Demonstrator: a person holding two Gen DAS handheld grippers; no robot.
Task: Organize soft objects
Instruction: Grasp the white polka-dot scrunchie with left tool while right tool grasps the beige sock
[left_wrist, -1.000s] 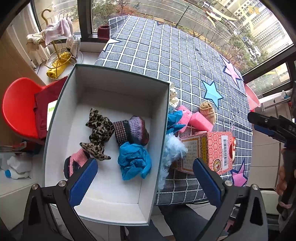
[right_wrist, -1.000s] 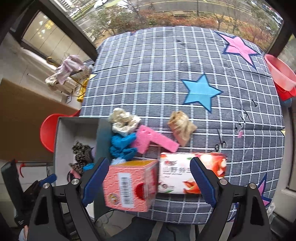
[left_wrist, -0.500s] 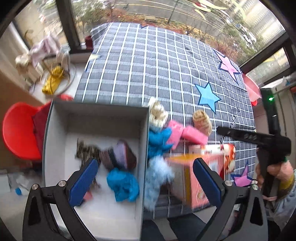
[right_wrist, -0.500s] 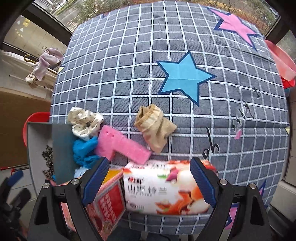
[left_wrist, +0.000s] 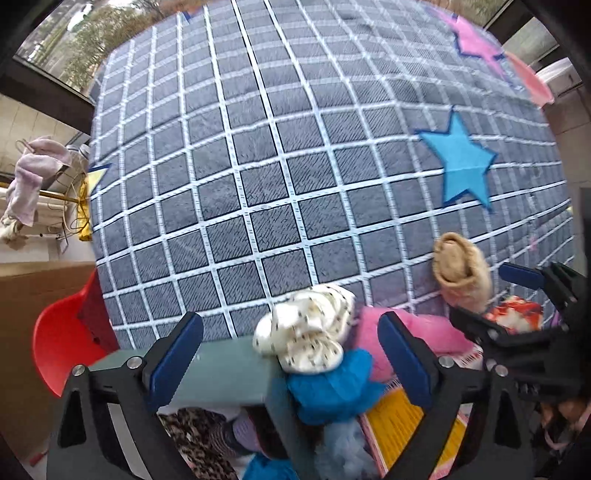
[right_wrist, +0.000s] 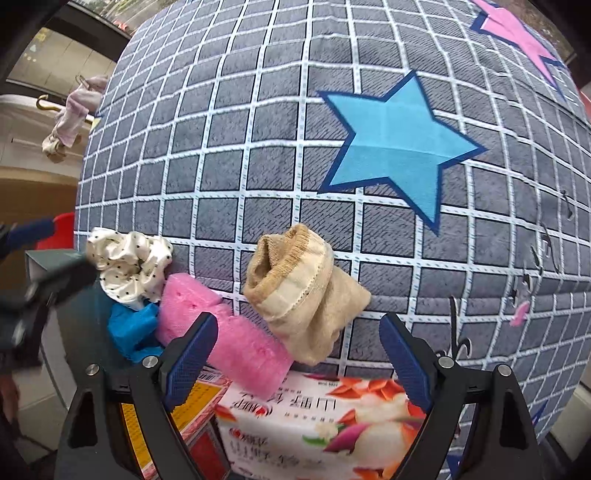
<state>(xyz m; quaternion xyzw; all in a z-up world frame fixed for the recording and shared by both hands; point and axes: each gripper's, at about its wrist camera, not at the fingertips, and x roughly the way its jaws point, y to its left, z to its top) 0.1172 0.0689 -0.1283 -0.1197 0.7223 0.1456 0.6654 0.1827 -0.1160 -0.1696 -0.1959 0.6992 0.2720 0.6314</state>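
Left wrist view: the left hand-held gripper (left_wrist: 291, 354) points down over the corner of a grey-green box (left_wrist: 225, 373), its blue pads spread wide but closing. Between them, untouched, lies a cream polka-dot cloth bundle (left_wrist: 306, 332) sitting just past the box corner, with a crumpled blue cloth (left_wrist: 332, 391) touching it below. A pink sponge (left_wrist: 424, 332) lies just beside, partly behind the right pad. A rolled beige sock (left_wrist: 461, 273) rests farther right on the grey checked bench (left_wrist: 258, 166) with its blue star (left_wrist: 461, 162). Inside the box a leopard-print cloth (left_wrist: 195, 439) shows. A yellow-and-pink carton (left_wrist: 399, 424) sits low right, next to the other black gripper. A red chair (left_wrist: 62, 339) stands at left.

Right wrist view: the right hand-held gripper (right_wrist: 295, 354) is spread wide and holds nothing. The beige sock (right_wrist: 303, 291) lies between and just above its pads, touching the pink sponge (right_wrist: 221, 332). The polka-dot bundle (right_wrist: 129, 266) and blue cloth (right_wrist: 133, 328) lie left, against the box (right_wrist: 48, 258). A flowered tissue pack (right_wrist: 325, 424) lies below, beside the carton (right_wrist: 192, 413).
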